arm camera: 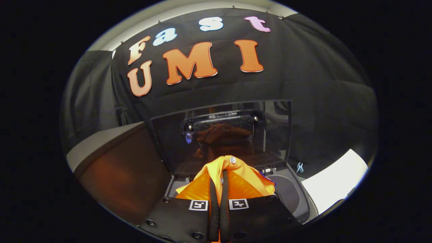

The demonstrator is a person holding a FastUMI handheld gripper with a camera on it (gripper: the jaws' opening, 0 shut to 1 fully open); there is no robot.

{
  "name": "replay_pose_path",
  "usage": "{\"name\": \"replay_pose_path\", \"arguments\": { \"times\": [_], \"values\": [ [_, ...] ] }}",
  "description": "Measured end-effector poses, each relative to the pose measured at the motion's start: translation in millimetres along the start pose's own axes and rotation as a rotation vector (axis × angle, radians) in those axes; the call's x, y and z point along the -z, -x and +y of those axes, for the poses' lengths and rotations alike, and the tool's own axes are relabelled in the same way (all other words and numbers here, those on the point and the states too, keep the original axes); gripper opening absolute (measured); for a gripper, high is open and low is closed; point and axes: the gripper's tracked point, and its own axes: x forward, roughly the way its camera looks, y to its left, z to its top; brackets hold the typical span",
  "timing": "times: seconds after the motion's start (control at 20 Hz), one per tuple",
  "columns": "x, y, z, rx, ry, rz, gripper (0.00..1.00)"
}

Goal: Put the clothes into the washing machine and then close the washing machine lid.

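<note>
The fingers (pixel 218 184) are pressed together on a fold of the orange garment (pixel 233 179); the garment hangs above the open washing machine (pixel 290 192), just before its raised dark lid (pixel 219 135).

brown panel (pixel 125 168), white surface (pixel 334 182)

Wall: black cloth (pixel 320 84), creased, hung behind and to both sides.
Ceiling: pale strip (pixel 189 6) above the cloth.
Left: brown panel (pixel 125 175) with a pale top, perhaps a cabinet.
Right: white surface (pixel 337 179), brightly lit.
</note>
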Motion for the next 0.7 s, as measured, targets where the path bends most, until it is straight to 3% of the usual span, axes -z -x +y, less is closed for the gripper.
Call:
{"name": "replay_pose_path", "arguments": {
  "times": [0.7],
  "values": [
    [146,-74,-27,0.065,-0.040,0.313,0.10]
  ]
}}
